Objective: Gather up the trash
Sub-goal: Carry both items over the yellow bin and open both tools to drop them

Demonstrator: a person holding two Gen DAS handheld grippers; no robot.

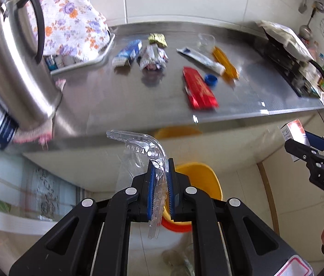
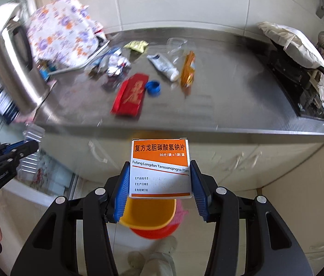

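My left gripper [image 1: 162, 170] is shut on a clear plastic packaging piece [image 1: 143, 147], held off the counter above a yellow bin [image 1: 198, 179] on the floor. My right gripper [image 2: 159, 181] is shut on an orange-and-white medicine box [image 2: 159, 168], held above the same yellow bin [image 2: 148, 214]. On the steel counter [image 1: 116, 96] lie a red packet [image 1: 200, 88], a blue bottle cap [image 1: 211, 79], a white tube [image 1: 201, 59], an orange wrapper [image 1: 225, 63], a crumpled wrapper [image 1: 152, 57], a blue-white box [image 1: 128, 53], a yellow sachet [image 1: 158, 39] and a clear cup [image 1: 206, 41].
A steel kettle [image 1: 12, 64] stands at the counter's left edge beside a tray under a floral cloth [image 1: 74, 20]. A stove with a cloth-covered pan [image 1: 286, 46] is on the right. A red bin [image 2: 155, 232] sits under the yellow one.
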